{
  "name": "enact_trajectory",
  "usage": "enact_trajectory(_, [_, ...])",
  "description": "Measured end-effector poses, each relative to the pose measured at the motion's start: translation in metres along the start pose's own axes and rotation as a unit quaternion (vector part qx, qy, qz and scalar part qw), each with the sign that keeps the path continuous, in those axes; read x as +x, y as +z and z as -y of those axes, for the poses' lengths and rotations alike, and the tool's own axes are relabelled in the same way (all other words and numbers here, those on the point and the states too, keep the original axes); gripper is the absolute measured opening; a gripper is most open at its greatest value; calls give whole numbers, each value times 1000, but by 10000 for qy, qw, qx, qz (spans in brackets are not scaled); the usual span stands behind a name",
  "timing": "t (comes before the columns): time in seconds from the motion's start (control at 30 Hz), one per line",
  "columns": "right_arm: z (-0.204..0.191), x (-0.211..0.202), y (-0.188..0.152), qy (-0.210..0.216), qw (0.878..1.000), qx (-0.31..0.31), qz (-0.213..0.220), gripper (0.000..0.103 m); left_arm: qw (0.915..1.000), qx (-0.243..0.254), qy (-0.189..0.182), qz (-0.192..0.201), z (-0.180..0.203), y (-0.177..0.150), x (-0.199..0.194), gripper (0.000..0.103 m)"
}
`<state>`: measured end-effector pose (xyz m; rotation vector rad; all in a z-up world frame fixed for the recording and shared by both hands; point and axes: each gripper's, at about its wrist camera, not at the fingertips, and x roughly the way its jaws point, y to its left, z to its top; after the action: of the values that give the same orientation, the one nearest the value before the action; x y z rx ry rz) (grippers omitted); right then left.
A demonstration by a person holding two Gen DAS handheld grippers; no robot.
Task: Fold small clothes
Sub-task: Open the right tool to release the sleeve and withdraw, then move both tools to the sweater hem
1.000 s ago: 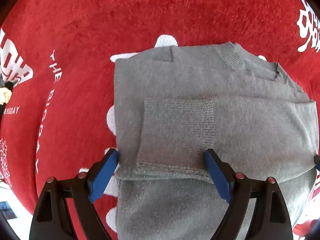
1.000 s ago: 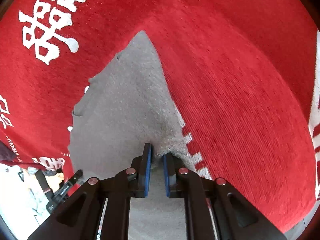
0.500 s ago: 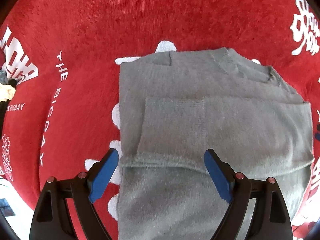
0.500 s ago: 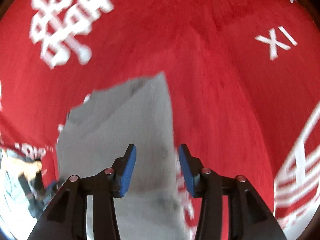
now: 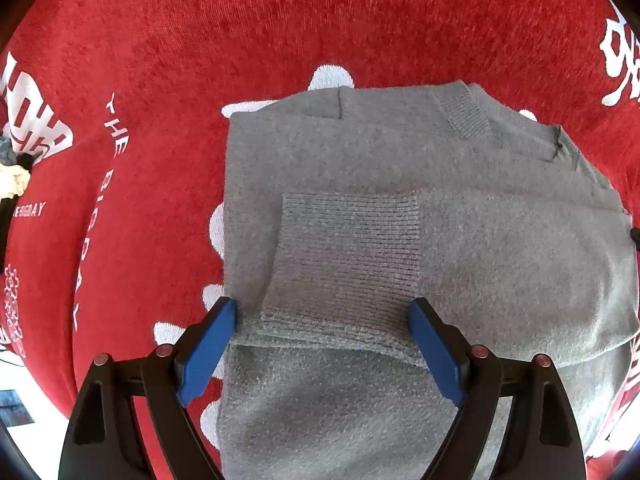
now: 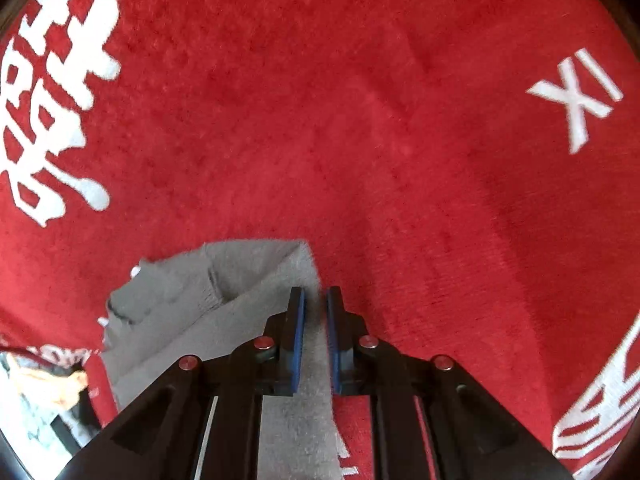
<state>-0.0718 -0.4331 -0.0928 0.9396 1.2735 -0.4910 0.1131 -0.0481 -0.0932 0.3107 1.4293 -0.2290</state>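
The left gripper (image 5: 322, 348) hung straight above the grey sweater (image 5: 420, 248), its blue pads (image 5: 204, 354) spread wide to either side of the ribbed cuff (image 5: 344, 264) and gripping nothing. One pad sat at the sweater's left edge, the other over the folded sleeve. Nearest the gripper, the lower body of the sweater ran out of the bottom of the view. Just beyond it the sleeve lay folded across the chest, the cuff ending short of the sweater's left edge. Past the sleeve came the shoulders and the ribbed collar (image 5: 468, 116) at the far edge.

The right gripper (image 6: 315, 340) stood at the sweater's (image 6: 224, 320) right edge with its pads (image 6: 298, 344) drawn almost together, a narrow strip of grey knit between them; the pads looked pinched on that edge. Beyond the tips, a corner of the sweater reached its far point.

The sweater lay flat on a red blanket (image 5: 280, 20) with white lettering (image 6: 52, 100) spreading away from the sweater on all sides. A white "XI" (image 6: 576, 96) showed well beyond the sweater to the right.
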Motion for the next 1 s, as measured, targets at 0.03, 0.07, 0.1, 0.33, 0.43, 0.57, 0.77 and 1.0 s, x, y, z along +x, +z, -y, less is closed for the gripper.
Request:
enact_trajectory(0.03, [-1, -4, -2, -74, 10000, -29, 6, 12, 10000, 26, -7, -10, -2, 1, 1, 88])
enact_trajectory(0.07, [-3, -10, -6, -123, 9999, -117, 27, 13, 10000, 61, -9, -20, -4, 1, 1, 88])
enact_trajectory(0.1, [-7, -17, -11, -100, 9996, -271, 39, 13, 10000, 88, -10, -29, -5, 0, 0, 88])
enact_trajectory(0.33, [-45, -48, -63, 107, 9926, -1168, -306, 14, 9995, 258, -74, -169, 0, -9, -13, 88])
enact_trajectory(0.43, [-56, -45, -87, 325, 9884, -1300, -712, 14, 9991, 335, -161, -220, 8, -15, -22, 88])
enact_trajectory(0.57, [-62, -38, -116, 304, 9844, -1404, -1020, 15, 9977, 542, -258, -315, 23, -23, -31, 88])
enact_trajectory(0.77, [-61, -34, -139, 297, 9796, -1519, -1284, 24, 9966, 621, -303, -448, 44, -34, -37, 88])
enact_trajectory(1.0, [-62, -34, -153, 328, 9722, -1789, -1474, 84, 9969, 479, -325, -530, 68, -50, -47, 88])
